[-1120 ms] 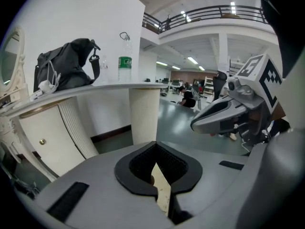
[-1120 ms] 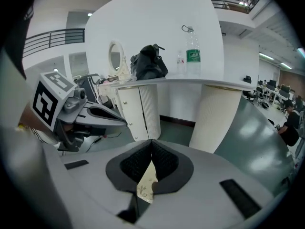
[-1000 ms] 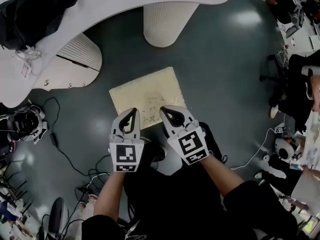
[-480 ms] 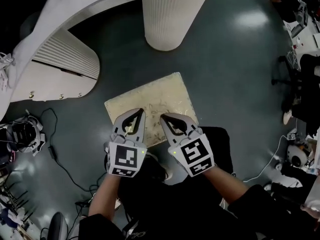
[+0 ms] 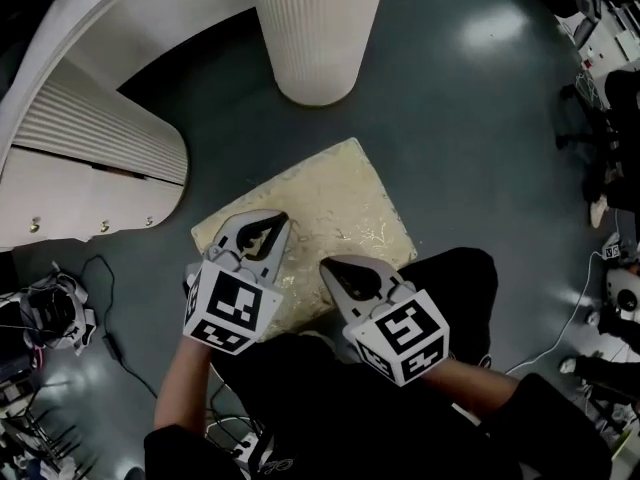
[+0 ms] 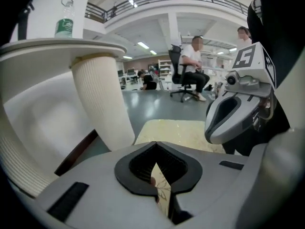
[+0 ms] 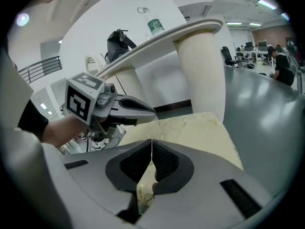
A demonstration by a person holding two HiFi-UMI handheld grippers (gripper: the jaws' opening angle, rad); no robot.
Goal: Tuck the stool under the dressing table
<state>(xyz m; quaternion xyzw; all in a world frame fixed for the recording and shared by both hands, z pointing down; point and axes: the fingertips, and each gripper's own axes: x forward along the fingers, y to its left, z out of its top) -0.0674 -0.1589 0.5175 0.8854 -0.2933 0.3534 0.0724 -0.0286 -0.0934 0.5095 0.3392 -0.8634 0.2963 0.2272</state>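
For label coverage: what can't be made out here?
stool legs: head view, hidden beneath its seat.
Whether left gripper or right gripper touches it: head view, bodies cover tips.
dressing table top: head view, cut by upper edge.
bottle label: left gripper view, too small.

Grey left gripper (image 5: 278,220), right gripper (image 5: 328,268); black-and-white marker cubes (image 5: 228,310); black clothing (image 5: 330,408).

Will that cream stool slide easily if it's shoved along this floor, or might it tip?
Probably slides: the floor looks smooth and glossy. The stool has a wide, flat square top, so tipping seems unlikely. Its legs are hidden, so weight is a guess.
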